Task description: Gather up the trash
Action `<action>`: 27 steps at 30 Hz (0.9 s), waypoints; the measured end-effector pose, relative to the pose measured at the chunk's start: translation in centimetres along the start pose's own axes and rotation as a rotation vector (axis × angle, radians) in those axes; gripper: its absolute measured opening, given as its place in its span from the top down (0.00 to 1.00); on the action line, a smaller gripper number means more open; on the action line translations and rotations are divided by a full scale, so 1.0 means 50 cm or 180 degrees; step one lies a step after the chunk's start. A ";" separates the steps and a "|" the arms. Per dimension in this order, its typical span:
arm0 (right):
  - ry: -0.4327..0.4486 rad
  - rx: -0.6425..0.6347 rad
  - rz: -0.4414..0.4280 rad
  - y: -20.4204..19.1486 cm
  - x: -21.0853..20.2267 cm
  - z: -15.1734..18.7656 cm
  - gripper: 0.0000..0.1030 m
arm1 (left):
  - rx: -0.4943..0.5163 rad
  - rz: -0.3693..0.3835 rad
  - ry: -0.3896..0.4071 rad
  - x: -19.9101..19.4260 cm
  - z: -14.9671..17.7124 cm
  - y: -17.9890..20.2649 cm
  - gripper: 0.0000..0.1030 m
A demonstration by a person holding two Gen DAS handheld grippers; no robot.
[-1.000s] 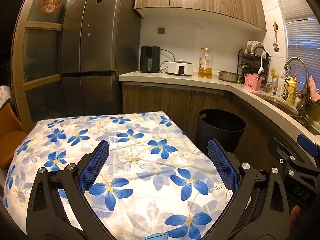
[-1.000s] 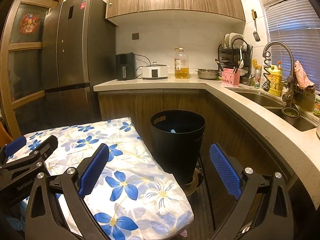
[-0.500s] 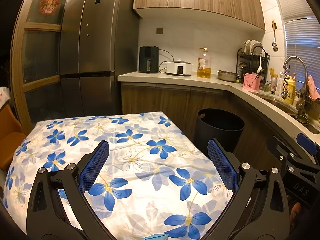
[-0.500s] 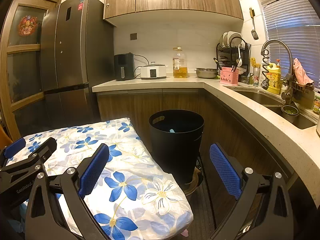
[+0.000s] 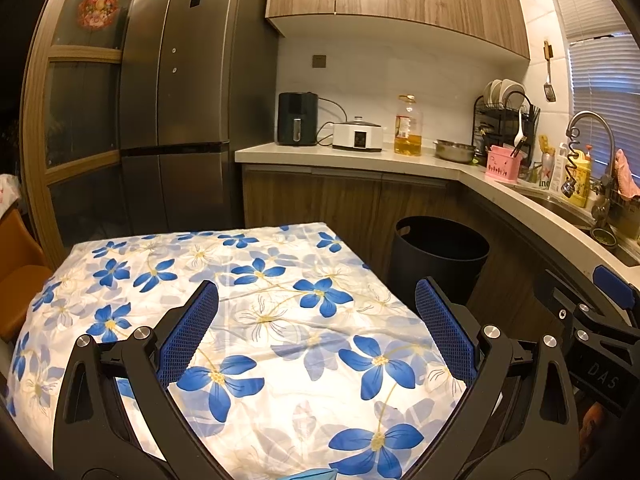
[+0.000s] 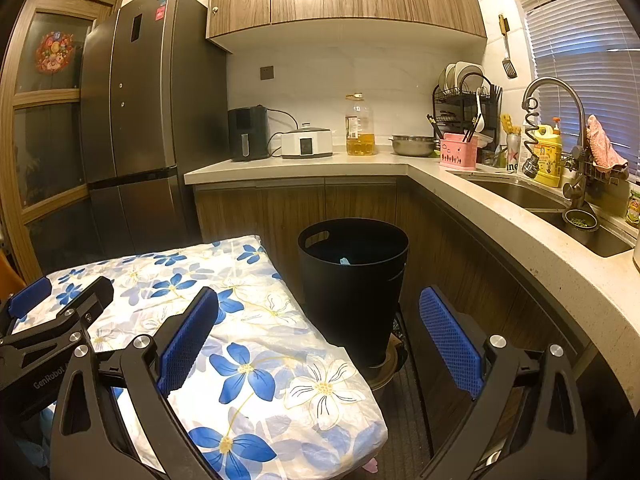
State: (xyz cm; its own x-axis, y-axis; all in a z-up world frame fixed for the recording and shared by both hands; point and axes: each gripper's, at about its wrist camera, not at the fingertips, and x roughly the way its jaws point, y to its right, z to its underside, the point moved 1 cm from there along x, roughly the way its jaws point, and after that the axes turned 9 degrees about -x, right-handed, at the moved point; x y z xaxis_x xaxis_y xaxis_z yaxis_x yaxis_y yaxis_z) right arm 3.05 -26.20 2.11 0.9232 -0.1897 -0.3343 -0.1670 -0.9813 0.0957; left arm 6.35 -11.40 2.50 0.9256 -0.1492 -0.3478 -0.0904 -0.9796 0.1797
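Note:
A black trash bin stands on the floor right of the table; a small light-blue scrap lies inside it. The bin also shows in the left wrist view. My left gripper is open and empty above the flowered tablecloth. My right gripper is open and empty over the table's right edge, short of the bin. A light-blue bit peeks in at the bottom edge of the left wrist view. Each gripper shows in the other's view: the right one, the left one.
A dark fridge stands behind the table. An L-shaped counter carries an air fryer, cooker, oil bottle, bowl, dish rack and sink. An orange chair is at the left.
Both views have shifted only slightly. Both grippers stay open and empty.

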 end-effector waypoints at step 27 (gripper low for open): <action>0.0001 0.0049 0.0018 0.005 0.002 0.004 0.06 | 0.0070 0.0012 -0.0031 0.005 0.005 -0.010 0.06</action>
State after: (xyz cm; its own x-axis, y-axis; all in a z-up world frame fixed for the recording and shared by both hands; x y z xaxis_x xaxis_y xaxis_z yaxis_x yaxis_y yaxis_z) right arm 3.04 -26.45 1.91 0.9223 -0.1952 -0.3336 -0.1775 -0.9806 0.0833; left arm 6.55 -11.00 2.10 0.9217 -0.1540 -0.3561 -0.1019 -0.9817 0.1607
